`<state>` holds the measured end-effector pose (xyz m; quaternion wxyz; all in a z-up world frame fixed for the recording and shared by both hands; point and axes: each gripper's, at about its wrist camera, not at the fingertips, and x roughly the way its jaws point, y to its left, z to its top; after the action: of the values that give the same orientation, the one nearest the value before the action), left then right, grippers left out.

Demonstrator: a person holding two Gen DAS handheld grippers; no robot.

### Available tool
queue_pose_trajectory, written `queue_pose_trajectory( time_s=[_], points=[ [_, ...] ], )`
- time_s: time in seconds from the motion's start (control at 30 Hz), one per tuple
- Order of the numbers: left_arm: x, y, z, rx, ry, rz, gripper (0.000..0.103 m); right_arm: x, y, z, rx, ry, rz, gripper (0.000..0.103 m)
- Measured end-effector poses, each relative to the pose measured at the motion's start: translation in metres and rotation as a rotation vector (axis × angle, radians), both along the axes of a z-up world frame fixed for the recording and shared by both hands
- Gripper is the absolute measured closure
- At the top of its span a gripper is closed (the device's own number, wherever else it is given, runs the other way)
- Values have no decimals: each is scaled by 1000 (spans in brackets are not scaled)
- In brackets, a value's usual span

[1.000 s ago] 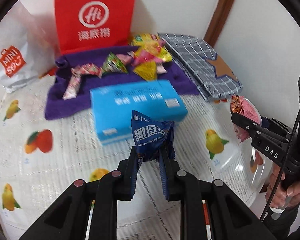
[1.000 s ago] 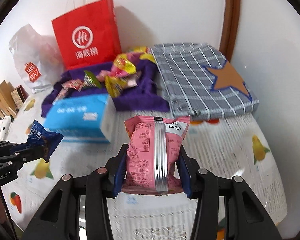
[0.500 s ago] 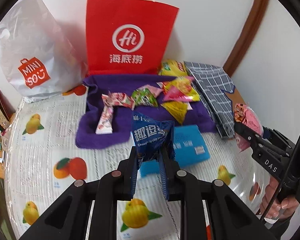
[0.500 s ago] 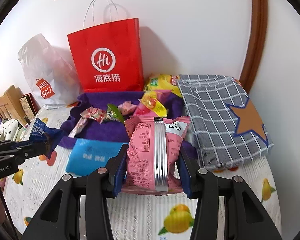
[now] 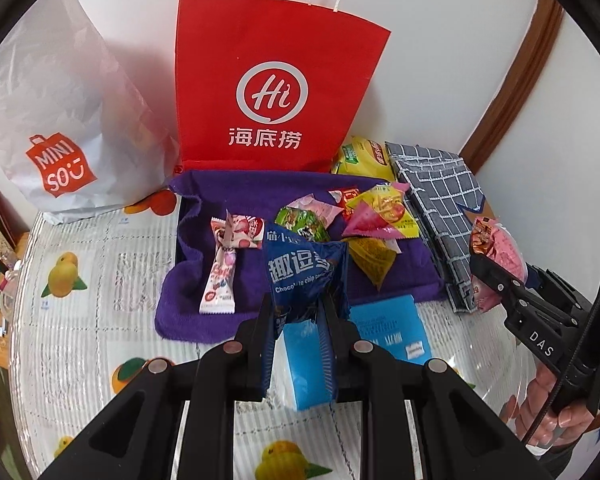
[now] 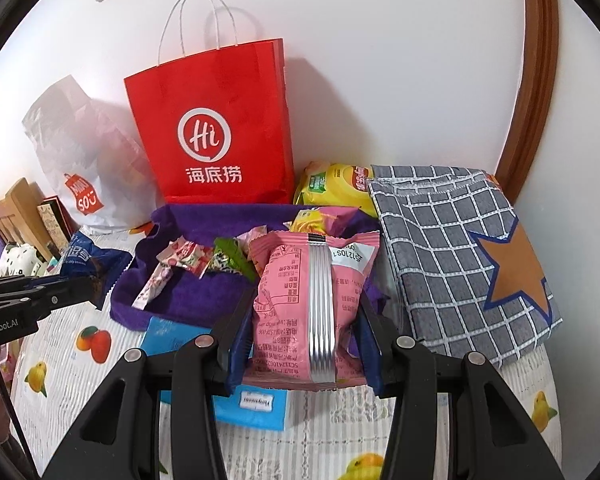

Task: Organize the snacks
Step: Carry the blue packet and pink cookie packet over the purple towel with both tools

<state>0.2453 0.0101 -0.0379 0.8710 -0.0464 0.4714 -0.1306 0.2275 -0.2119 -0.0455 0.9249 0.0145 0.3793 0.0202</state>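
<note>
The left gripper (image 5: 296,320) is clamped narrow on the lower end of a dark blue foil packet of chocolate chip cookies (image 5: 304,270), which stands upright between its black fingers above the table. The right gripper (image 6: 302,344) grips a pink plastic snack packet with a silver back seam (image 6: 314,304), its blue pads pressing the packet's two sides; the packet stands upright with its printed back toward the camera. From the left wrist view, the right gripper and its pink packet show at the right edge, with a person's hand (image 5: 556,412) around the handle below.

Both packets are held over the near part of a table covered with a white fruit-print cloth (image 5: 100,280). A light blue rectangular box (image 5: 388,332) lies flat on the cloth just under the grippers. Just beyond it spreads a purple towel (image 6: 188,300) carrying a scatter of small snacks: a long pink-and-white candy bar wrapper (image 5: 220,280) on the left, a green wrapped sweet (image 5: 300,224) in the middle, and yellow and pink triangular packets (image 5: 376,220) on the right. A yellow bag of crisps (image 6: 336,188) leans at the far right corner of the towel.

A red paper shopping bag with white twisted handles (image 6: 216,128) stands upright against the far wall, touching the towel's far edge. To its left slumps a white plastic bag with an orange logo (image 5: 52,128). To the right of the towel lies a folded grey checked cloth with an orange star (image 6: 460,252).
</note>
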Motion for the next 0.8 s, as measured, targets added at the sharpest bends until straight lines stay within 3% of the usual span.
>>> queue_pose_trajectory(
  time_s=[0.8],
  points=[
    [92, 6, -33, 14, 48, 59, 84, 115, 18, -22, 45, 33, 69, 57]
  ],
)
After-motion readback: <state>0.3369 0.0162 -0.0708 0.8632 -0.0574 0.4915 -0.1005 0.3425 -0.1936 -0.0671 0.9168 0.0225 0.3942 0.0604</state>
